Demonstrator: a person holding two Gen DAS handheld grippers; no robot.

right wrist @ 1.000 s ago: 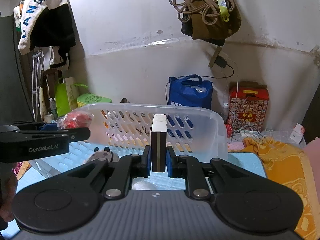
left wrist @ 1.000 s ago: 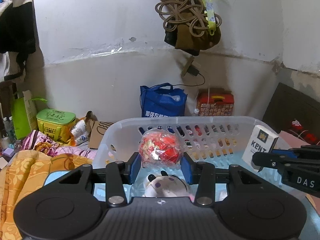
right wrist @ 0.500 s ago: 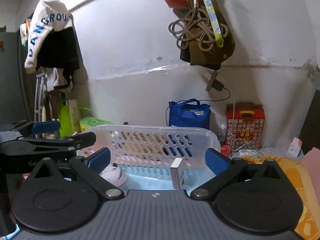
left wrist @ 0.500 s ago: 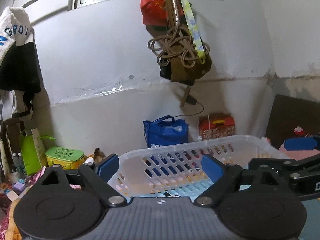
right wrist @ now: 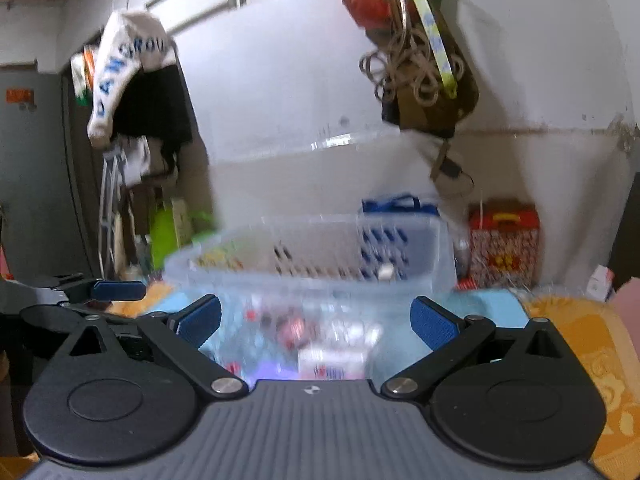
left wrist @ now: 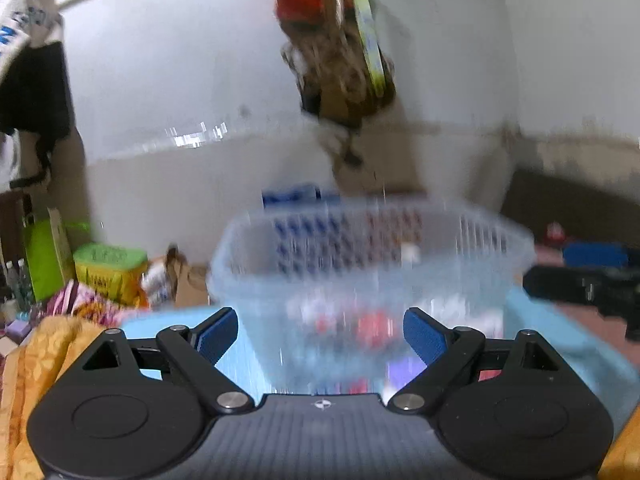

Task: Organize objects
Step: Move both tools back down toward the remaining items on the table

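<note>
A clear plastic basket (left wrist: 372, 264) stands on a light blue mat, blurred by motion. Red and white items lie inside it (left wrist: 372, 328), too blurred to name. My left gripper (left wrist: 320, 336) is open and empty, in front of the basket's near wall. The basket also shows in the right wrist view (right wrist: 312, 264) with blurred items inside (right wrist: 332, 336). My right gripper (right wrist: 316, 320) is open and empty, just before the basket. The left gripper's fingers (right wrist: 116, 290) show at the left of the right wrist view.
A white wall runs behind, with a hanging brown bag and cord (left wrist: 344, 80). A blue bag (right wrist: 400, 204) and a red box (right wrist: 504, 240) stand behind the basket. A green-lidded yellow box (left wrist: 108, 272) sits at left. Orange cloth (right wrist: 592, 368) lies at right.
One second ago the left gripper held a red wrapped item and the right a cigarette pack over the basket. Both let go, and both grippers have since drawn back.
</note>
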